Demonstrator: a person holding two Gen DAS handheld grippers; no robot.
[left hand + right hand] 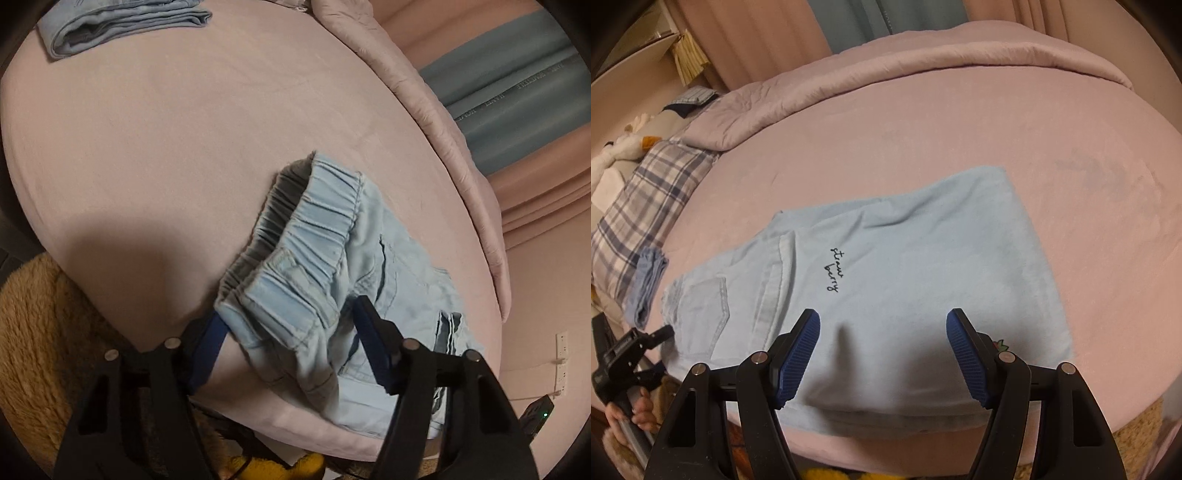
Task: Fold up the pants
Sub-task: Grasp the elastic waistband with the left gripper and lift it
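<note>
The pair of light blue denim pants (886,280) lies flat on the pink bed sheet (960,122), near the front edge of the mattress, with its elastic gathered waistband (314,218) at the left end and the legs folded over so that the cloth makes a broad rectangle. Dark cursive stitching on the fabric reads "straw berry" (835,269), and one back pocket (701,306) shows close to the waist. The left gripper (288,332) has its two blue ribbed pads on either side of the waistband corner; the cloth is between them, but the far pad seems still apart from it (the near pad is partly hidden behind the fabric), so the jaws look not yet clamped. The right gripper (882,350) hovers above the lower edge of the pants with its jaws wide apart and nothing between them. One hand (635,410) of the person is visible on the left gripper's handle. Further away on the sheet is a second garment, a folded pale blue one (122,27), well apart from the pants. A rumpled pink quilt (886,62) is pushed to the far side of the bed, one plaid pillow (646,206) lies at its head, and behind hang pink curtains (757,40) with a grey-blue one (517,96) between. A tan fluffy rug (33,332) covers the floor beside the bed.
</note>
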